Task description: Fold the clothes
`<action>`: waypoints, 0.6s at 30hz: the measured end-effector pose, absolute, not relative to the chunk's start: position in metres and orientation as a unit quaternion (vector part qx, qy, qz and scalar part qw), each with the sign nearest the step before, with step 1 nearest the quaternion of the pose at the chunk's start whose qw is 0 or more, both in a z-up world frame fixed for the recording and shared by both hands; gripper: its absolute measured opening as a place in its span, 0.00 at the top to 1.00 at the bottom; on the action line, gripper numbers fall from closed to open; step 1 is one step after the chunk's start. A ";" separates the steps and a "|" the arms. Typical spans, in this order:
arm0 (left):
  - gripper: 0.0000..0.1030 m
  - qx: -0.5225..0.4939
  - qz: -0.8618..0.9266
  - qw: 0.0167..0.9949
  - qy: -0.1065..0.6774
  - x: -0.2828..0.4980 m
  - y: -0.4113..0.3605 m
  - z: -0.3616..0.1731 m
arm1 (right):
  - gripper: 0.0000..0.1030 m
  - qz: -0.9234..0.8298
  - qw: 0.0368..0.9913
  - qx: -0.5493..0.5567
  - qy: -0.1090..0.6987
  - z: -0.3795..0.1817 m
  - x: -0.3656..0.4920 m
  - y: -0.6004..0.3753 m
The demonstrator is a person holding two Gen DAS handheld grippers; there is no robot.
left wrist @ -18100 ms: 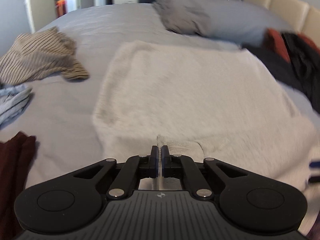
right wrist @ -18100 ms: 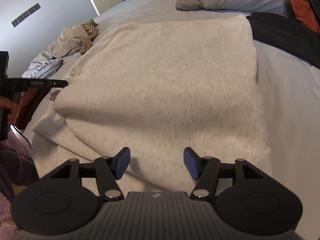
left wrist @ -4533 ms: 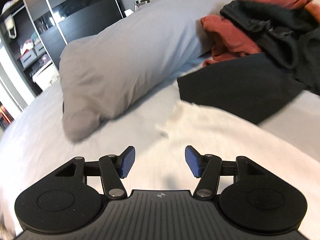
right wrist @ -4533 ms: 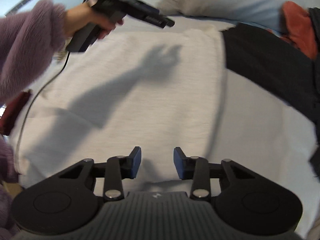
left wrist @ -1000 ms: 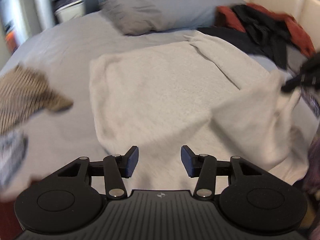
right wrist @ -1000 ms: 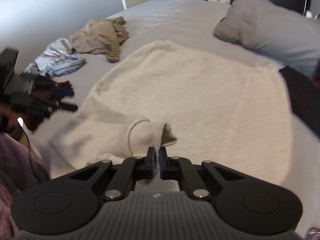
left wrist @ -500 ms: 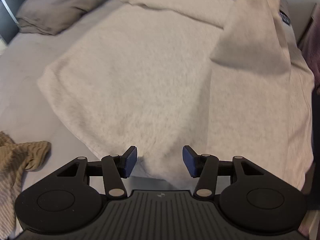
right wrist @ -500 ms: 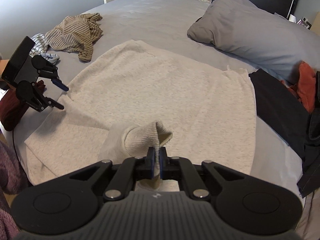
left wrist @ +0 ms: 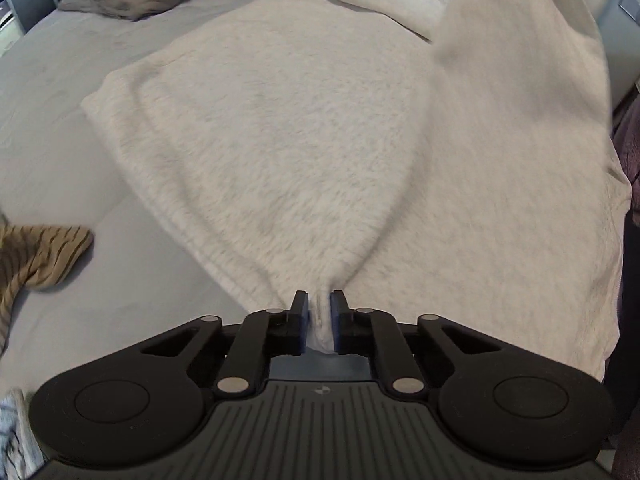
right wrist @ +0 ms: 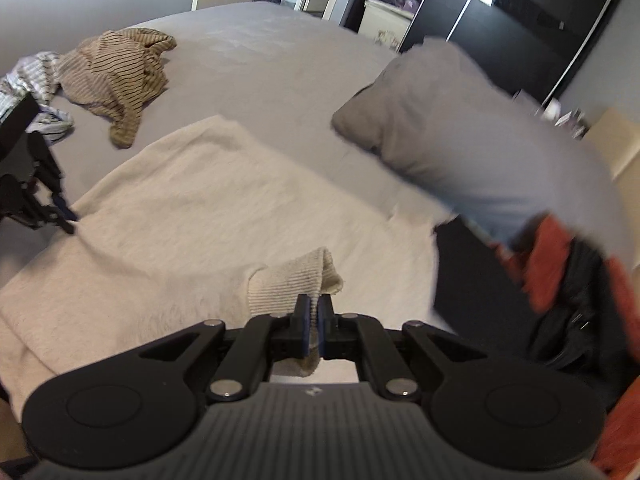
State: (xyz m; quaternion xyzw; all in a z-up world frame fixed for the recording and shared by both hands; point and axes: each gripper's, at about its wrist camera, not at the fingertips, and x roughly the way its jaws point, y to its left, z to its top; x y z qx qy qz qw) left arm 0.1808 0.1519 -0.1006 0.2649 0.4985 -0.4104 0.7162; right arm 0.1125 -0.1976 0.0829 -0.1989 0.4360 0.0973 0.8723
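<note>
A cream fleece sweater lies spread on the grey bed. My left gripper is shut on the sweater's near edge, and the cloth bunches up between its pads. One sleeve rises at the upper right of the left wrist view. My right gripper is shut on that sleeve's ribbed cuff, held above the sweater body. The left gripper shows at the left edge of the right wrist view, at the sweater's edge.
A tan striped garment and a pale striped one lie on the bed's left. A grey pillow sits at the head, with black clothing and orange clothing to the right. A dark wardrobe stands behind.
My left gripper has closed on the sweater's near edge; half a second ago it was open. The right gripper has carried the cuff higher and swung toward the pillow.
</note>
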 end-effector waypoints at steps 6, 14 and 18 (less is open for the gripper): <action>0.93 0.213 -0.399 0.738 0.501 0.183 0.178 -0.091 | 0.96 0.093 0.873 -0.259 0.403 0.092 0.164 -0.168; 0.98 0.144 -0.380 0.753 0.517 0.187 0.206 -0.093 | 0.96 0.095 0.869 -0.330 0.356 0.094 0.245 -0.112; 0.98 0.111 -0.375 0.758 0.522 0.191 0.214 -0.099 | 0.96 0.103 0.864 -0.363 0.335 0.084 0.289 -0.079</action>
